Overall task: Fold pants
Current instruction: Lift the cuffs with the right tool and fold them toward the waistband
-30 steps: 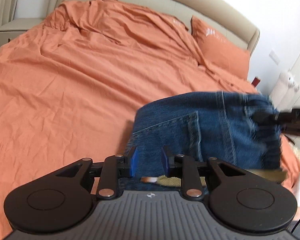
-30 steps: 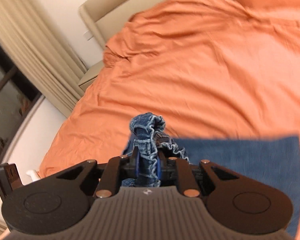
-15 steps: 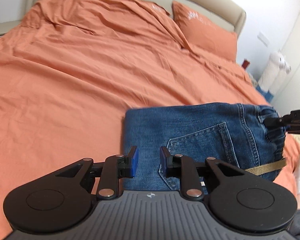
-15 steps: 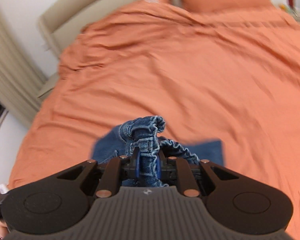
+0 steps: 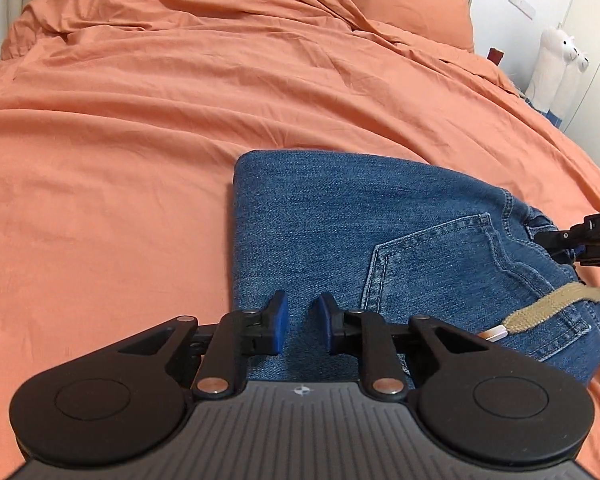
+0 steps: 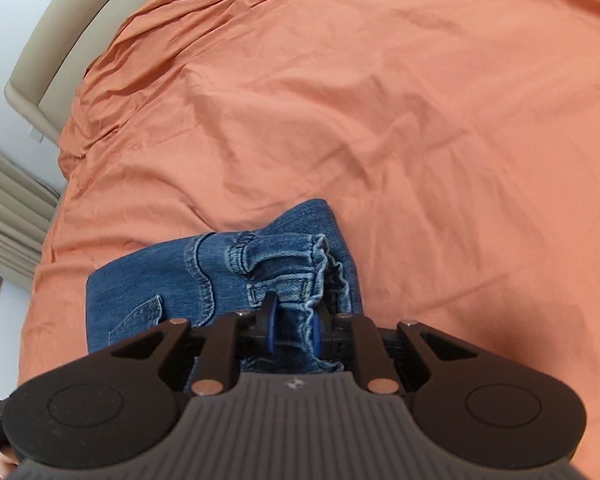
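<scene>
The pants [image 5: 340, 232] were mid-blue denim, faded paler along the seams and stitched in lighter thread around the back pocket, with a khaki drawstring [image 5: 556, 310] tipped in white and orange. The bedcover [image 5: 140, 140] beneath was plain burnt orange, and the far pillow [image 5: 404, 4] matched it, with a faint white embroidered motif. Both grippers were matte black with royal-blue pads [image 5: 281, 326]. The headboard [image 6: 44, 56] was beige, the plush toy [image 5: 556, 60] at the far right white

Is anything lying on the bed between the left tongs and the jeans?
Nothing visible. The left tongs hang directly over the folded jeans, pads apart with only denim beneath; the orange bedspread around is bare.
</scene>
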A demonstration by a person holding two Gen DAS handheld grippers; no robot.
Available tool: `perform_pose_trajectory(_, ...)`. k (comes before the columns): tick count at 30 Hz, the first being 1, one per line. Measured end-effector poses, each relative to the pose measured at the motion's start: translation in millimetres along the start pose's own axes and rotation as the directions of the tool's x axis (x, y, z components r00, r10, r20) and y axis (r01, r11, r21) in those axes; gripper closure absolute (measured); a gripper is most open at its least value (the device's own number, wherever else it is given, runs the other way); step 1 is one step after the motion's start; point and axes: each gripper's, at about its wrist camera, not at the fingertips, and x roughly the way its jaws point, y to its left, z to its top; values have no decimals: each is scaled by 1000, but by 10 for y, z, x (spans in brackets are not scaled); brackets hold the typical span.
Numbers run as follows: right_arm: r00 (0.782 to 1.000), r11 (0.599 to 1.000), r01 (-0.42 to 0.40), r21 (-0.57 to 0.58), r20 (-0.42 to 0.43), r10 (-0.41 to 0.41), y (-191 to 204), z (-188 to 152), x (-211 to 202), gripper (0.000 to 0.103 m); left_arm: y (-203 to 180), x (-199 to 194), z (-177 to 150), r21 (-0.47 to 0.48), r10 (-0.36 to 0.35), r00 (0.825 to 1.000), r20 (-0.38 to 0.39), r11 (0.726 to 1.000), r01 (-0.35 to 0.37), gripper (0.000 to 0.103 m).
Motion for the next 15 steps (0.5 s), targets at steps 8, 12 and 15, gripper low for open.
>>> perform_pose_trajectory(8,981,990,50,-128,192,-24,323,-321,-618,74,-116,-619,-125,50,-11,997,75,999,7,78)
perform_pose_trajectory(12,958,992,48,-118,287,-12,336,-708,-1058,74,-253,-1048,-340,135,-10,994,110,991,-5,74)
perform_pose_trajectory(15,948,996,53,-75,317,-26,280,-1031,-1191,63,-328,-1268,-478,162,-20,993,116,987,1,66)
